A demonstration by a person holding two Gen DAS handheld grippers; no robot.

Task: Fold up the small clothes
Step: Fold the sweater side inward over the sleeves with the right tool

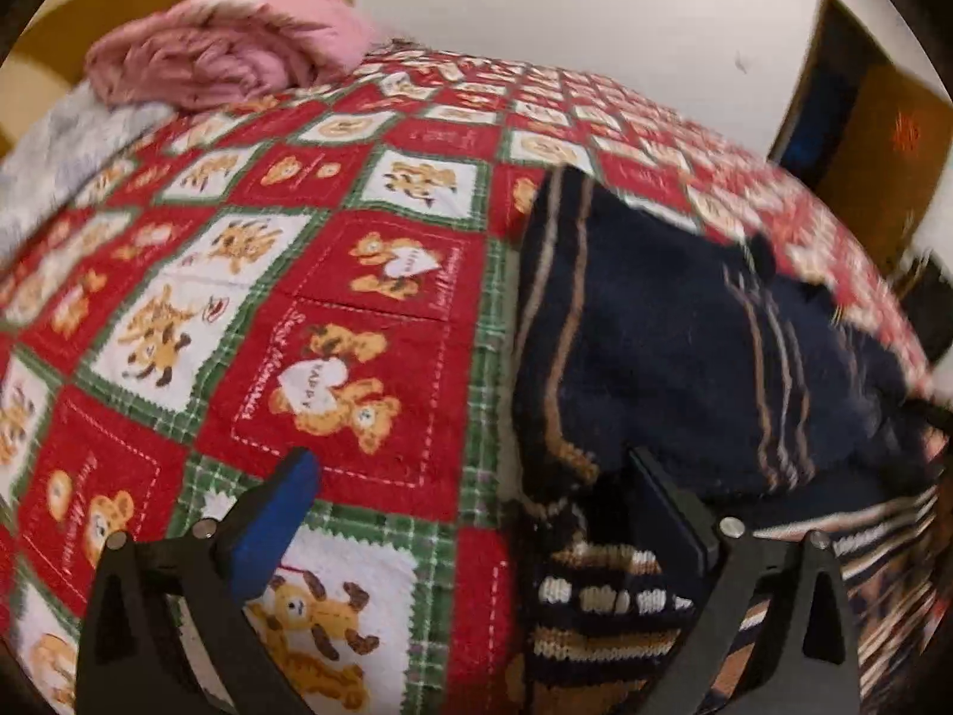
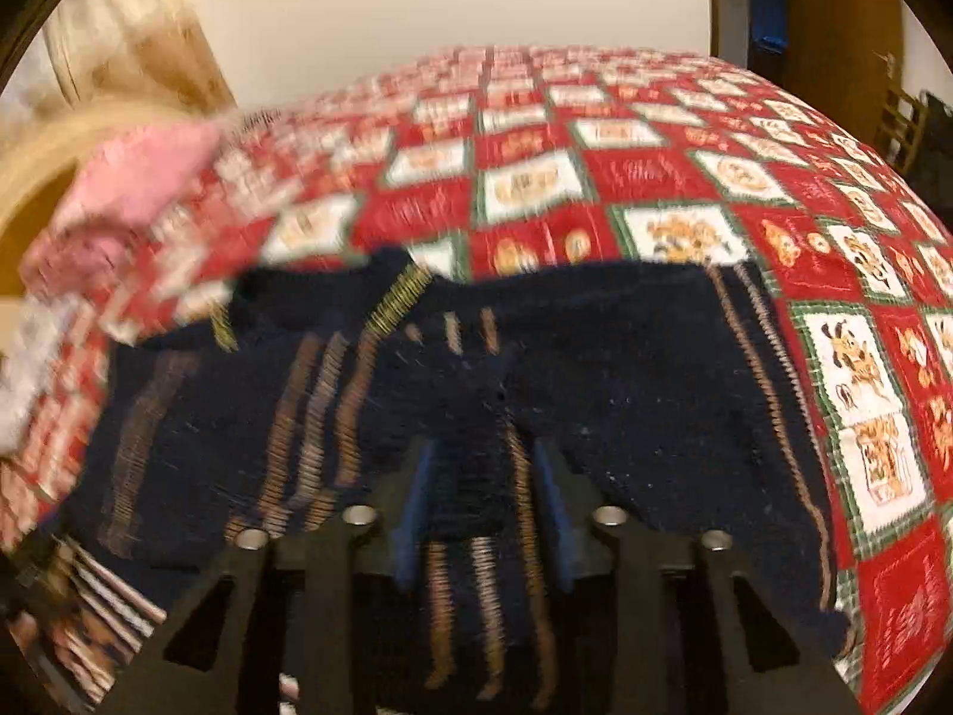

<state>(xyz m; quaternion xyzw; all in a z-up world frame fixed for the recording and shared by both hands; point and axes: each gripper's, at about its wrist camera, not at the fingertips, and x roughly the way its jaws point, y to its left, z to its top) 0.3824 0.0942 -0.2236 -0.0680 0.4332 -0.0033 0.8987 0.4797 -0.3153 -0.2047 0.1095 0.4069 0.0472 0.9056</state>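
Red-green teddy-bear quilt as work surface, pale wall behind. Navy knit garment w/ tan stripes spread flat on quilt's near part, folded hem w/ white-brown bands toward near edge in left view. Right gripper over garment's middle, jaws partly apart, fabric between blue pads, not pressed; pic blurred. Left gripper wide apart, blue-padded finger over bare quilt, other finger at garment's edge, gripping nothing. Pink cloth bundle at far left corner, grey fabric beside it.
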